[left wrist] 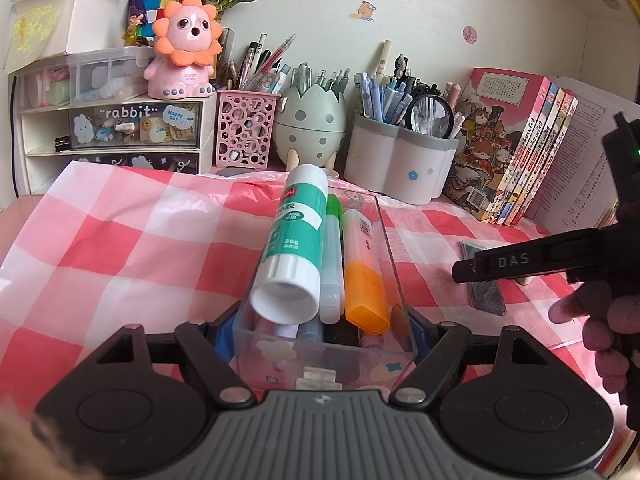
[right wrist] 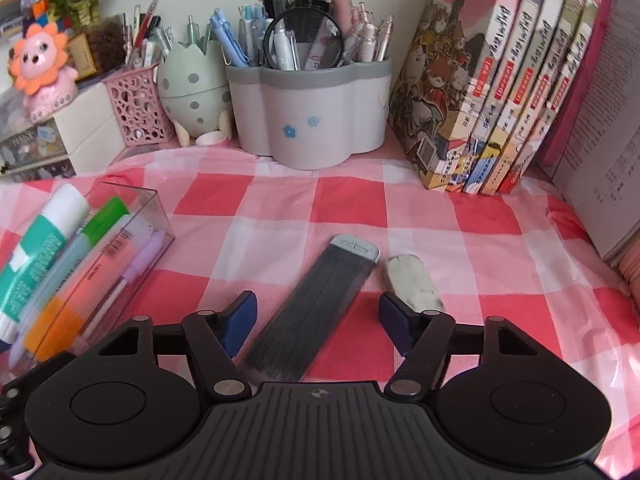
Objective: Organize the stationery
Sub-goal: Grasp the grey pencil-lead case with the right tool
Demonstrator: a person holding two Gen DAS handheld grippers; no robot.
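Note:
My left gripper [left wrist: 324, 332] is shut on a clear plastic box [left wrist: 320, 364], its blue pads pressing on the box's two long sides. In the box lie a green-and-white glue stick [left wrist: 296, 236], a green-capped marker [left wrist: 333, 240], an orange highlighter [left wrist: 364, 276] and more pens below them. My right gripper [right wrist: 320, 314] is open over the checked cloth, astride a flat dark pencil-lead case [right wrist: 320, 300] whose sides its pads do not touch. A worn white eraser [right wrist: 414, 282] lies just right of the case. The box [right wrist: 160, 216] stands to the left of the right gripper.
Along the back wall stand a pink mesh pen cup [right wrist: 136, 108], an egg-shaped holder [right wrist: 192, 84], a grey-rimmed pen pot [right wrist: 312, 120] and a row of books [right wrist: 500, 92]. A drawer unit [left wrist: 120, 128] with a pink lion figure [left wrist: 188, 48] is at the back left.

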